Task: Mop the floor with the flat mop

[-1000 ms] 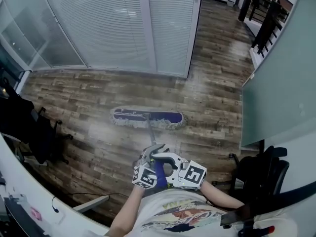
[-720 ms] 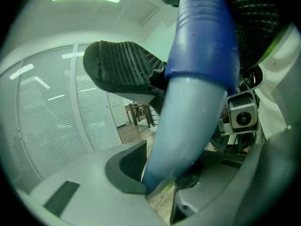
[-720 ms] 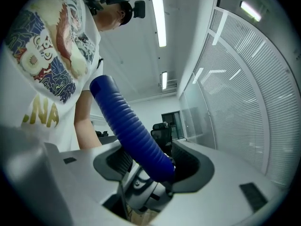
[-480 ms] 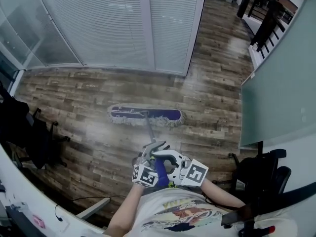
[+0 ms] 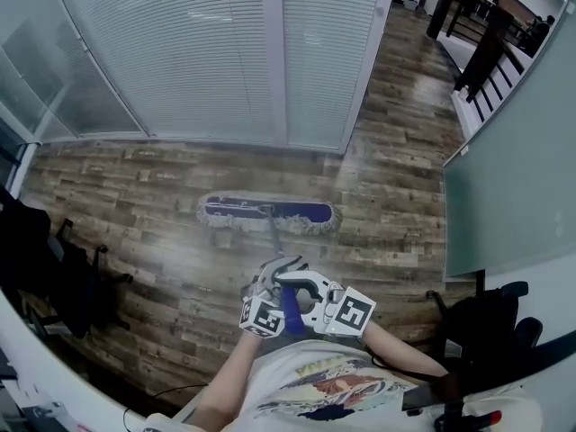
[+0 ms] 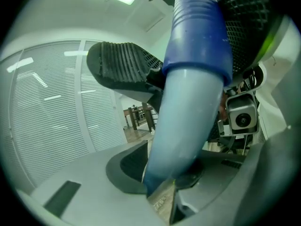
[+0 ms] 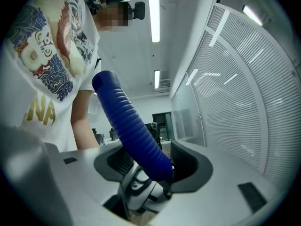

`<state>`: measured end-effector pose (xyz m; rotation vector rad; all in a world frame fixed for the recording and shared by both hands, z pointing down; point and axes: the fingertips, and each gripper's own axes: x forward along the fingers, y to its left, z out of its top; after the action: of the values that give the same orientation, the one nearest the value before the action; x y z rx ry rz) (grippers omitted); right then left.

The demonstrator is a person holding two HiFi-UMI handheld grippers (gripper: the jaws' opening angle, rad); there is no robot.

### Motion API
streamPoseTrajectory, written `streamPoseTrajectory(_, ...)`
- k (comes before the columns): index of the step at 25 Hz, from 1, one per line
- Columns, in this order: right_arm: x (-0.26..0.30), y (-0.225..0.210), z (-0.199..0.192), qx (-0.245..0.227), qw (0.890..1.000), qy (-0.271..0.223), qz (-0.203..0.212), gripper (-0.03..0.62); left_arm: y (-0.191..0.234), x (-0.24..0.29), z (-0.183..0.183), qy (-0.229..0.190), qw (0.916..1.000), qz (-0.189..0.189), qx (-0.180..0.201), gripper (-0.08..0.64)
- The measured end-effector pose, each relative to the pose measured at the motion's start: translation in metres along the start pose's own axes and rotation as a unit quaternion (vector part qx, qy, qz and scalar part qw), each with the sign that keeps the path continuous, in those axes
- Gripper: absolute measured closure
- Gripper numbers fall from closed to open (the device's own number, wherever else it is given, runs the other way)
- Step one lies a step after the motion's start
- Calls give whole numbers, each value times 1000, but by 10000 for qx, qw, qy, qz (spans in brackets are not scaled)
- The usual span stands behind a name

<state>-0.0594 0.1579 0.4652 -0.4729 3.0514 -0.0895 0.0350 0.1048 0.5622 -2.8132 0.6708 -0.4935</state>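
The flat mop's blue, fringed head (image 5: 268,214) lies flat on the wooden floor (image 5: 153,205). Its thin pole (image 5: 273,238) runs back to a blue grip at my waist. Both grippers close round that grip, the left gripper (image 5: 273,288) lower on it and the right gripper (image 5: 304,292) beside it. In the left gripper view the smooth blue handle (image 6: 190,84) fills the space between the ridged pads (image 6: 123,68). In the right gripper view the ribbed blue grip (image 7: 134,128) crosses between the two jaws of the right gripper (image 7: 150,166).
A glass wall with white blinds (image 5: 216,61) stands just beyond the mop head. A corridor (image 5: 409,70) opens at the upper right beside a frosted partition (image 5: 508,160). Black office chairs stand at the left (image 5: 45,268) and right (image 5: 490,322).
The mop head has slid across the floor nearer the blind-covered wall, and I have moved along with it. Both grippers keep their hold on the handle.
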Motion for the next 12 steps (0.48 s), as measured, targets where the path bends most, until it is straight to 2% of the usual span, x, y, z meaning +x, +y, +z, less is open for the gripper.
streamPoseTrajectory(6,52,-35,-15,-108,9999,68,30,351,55,-4,-32,23,10000,-70,-42,491)
streamPoseTrajectory(12,76,-86,-6,-169,9998,-71,-33,351,108,16,-36,-27,10000,-16,52,492)
